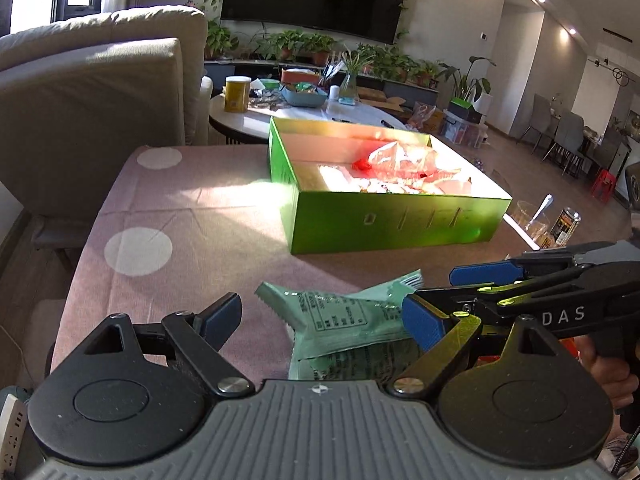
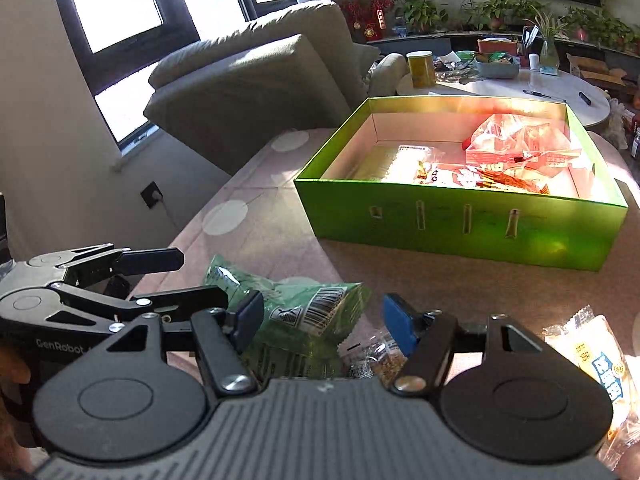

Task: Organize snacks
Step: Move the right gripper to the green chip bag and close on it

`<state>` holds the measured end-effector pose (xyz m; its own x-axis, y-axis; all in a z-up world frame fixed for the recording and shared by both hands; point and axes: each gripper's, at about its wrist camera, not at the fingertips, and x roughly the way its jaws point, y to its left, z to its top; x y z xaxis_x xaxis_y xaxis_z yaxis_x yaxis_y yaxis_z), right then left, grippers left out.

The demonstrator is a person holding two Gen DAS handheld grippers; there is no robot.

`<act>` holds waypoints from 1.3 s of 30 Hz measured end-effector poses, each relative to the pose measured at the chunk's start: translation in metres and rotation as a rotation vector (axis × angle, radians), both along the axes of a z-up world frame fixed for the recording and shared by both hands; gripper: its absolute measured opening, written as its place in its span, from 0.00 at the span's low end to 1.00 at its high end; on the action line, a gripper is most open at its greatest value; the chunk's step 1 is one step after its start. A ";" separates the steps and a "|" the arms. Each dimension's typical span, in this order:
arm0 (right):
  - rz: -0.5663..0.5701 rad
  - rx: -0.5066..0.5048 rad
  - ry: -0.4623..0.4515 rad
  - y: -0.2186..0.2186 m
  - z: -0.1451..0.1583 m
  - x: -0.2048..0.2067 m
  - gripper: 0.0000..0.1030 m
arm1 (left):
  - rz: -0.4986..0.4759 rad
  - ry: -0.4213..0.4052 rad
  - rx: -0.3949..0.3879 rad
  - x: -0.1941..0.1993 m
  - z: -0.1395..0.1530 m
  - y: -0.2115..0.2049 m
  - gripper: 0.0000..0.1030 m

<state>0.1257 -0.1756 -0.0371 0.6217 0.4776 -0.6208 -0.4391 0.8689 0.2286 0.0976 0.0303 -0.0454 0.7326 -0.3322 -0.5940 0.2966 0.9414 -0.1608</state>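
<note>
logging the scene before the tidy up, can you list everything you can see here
green cardboard box: one, open, on the pink dotted tablecloth
red and clear snack bags: several, inside the box
green plastic snack packets: at least two, overlapping in front of the box
clear packet of small brown snacks: one, beside the green packets
pale yellow snack packet with blue print: one, right of the grippers
beige sofa: one, behind the table
round white coffee table: one, cluttered, behind the box
yellow tub: one, on the coffee table
left gripper: black, blue-padded fingers, open over the green packets
right gripper: same, open
</note>
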 end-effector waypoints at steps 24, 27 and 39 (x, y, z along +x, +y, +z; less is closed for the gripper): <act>-0.008 -0.022 0.095 0.007 -0.015 0.021 0.54 | 0.043 0.112 -0.064 0.018 -0.031 0.013 0.85; 0.004 -0.015 0.116 0.008 -0.015 0.024 0.53 | 0.042 0.120 -0.068 0.017 -0.032 0.014 0.85; 0.133 0.048 0.316 0.010 -0.021 0.057 0.53 | -0.008 0.120 -0.058 0.015 -0.029 0.014 0.65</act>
